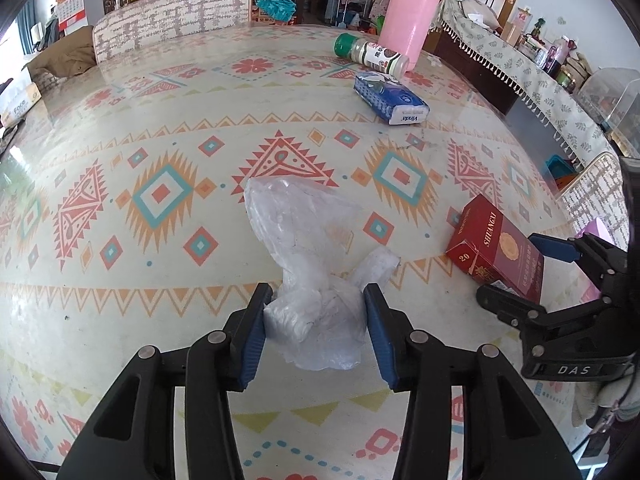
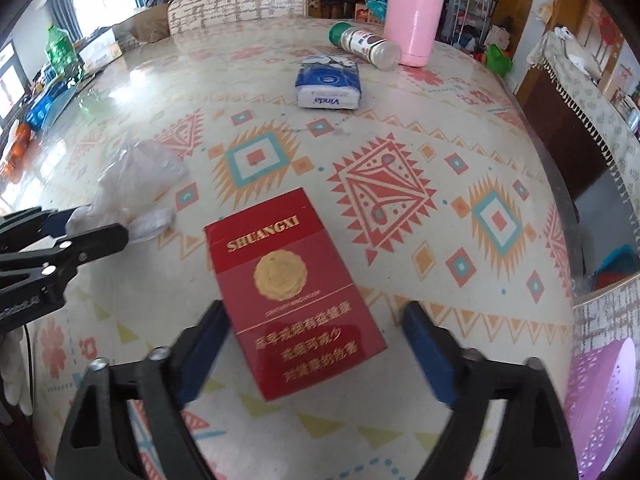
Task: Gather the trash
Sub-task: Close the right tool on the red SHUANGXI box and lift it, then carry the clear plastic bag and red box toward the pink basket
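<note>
A crumpled clear plastic bag point(image 1: 304, 232) lies on the patterned table point(image 1: 160, 128). My left gripper point(image 1: 316, 320) is shut on its near bunched end, both blue pads pressing the plastic. To the right lies a red cigarette box point(image 1: 496, 248), with my right gripper point(image 1: 510, 266) around its near end. In the right wrist view the box point(image 2: 288, 280) lies flat between the wide-open jaws of the right gripper point(image 2: 316, 320); the left pad is close to its edge and the right pad stands clear. At the left of that view are the bag point(image 2: 136, 172) and the left gripper point(image 2: 100, 222).
A blue tissue pack point(image 1: 390, 98), a green-capped spice bottle point(image 1: 372, 54) on its side and a tall pink tumbler point(image 1: 408, 20) stand at the far side. A padded chair point(image 1: 172, 16) is behind the table. A pink perforated basket point(image 2: 600, 392) sits off the table's right edge.
</note>
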`<state>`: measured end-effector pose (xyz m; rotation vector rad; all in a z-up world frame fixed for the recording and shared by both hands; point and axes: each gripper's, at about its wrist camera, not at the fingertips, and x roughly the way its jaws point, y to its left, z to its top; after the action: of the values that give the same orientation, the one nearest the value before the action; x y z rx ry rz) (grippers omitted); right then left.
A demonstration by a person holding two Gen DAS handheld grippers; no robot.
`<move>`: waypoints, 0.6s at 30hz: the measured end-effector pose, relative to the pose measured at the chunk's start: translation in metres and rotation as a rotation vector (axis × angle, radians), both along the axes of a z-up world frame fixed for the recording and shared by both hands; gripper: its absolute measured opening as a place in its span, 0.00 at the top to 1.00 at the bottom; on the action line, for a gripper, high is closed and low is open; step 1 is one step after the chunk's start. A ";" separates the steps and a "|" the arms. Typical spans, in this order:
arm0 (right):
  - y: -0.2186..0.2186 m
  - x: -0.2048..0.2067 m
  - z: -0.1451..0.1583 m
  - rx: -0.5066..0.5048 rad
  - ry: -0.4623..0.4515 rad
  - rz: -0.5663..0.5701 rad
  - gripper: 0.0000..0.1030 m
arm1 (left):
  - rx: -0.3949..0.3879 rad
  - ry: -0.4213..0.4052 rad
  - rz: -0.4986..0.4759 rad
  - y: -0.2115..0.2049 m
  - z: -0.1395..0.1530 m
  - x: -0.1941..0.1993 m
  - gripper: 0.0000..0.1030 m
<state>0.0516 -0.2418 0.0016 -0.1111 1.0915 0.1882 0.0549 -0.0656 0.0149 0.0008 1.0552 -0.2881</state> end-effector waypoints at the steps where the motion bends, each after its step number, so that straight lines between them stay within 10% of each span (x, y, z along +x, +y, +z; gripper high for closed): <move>1: 0.000 -0.002 0.000 0.002 -0.002 -0.007 0.01 | 0.000 0.000 -0.002 0.000 0.000 0.000 0.56; 8: 0.003 0.002 0.000 -0.002 0.006 -0.030 0.02 | -0.007 -0.001 -0.018 -0.002 0.000 -0.001 0.51; 13: 0.013 -0.005 0.009 -0.003 -0.030 -0.022 0.42 | 0.010 -0.015 -0.062 -0.008 -0.002 -0.003 0.38; 18: 0.010 -0.009 0.009 0.014 -0.044 -0.044 0.42 | 0.062 -0.036 -0.096 -0.019 -0.004 -0.007 0.32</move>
<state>0.0430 -0.2315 0.0107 -0.0782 1.0477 0.1534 0.0479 -0.0842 0.0112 0.1119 1.0300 -0.3413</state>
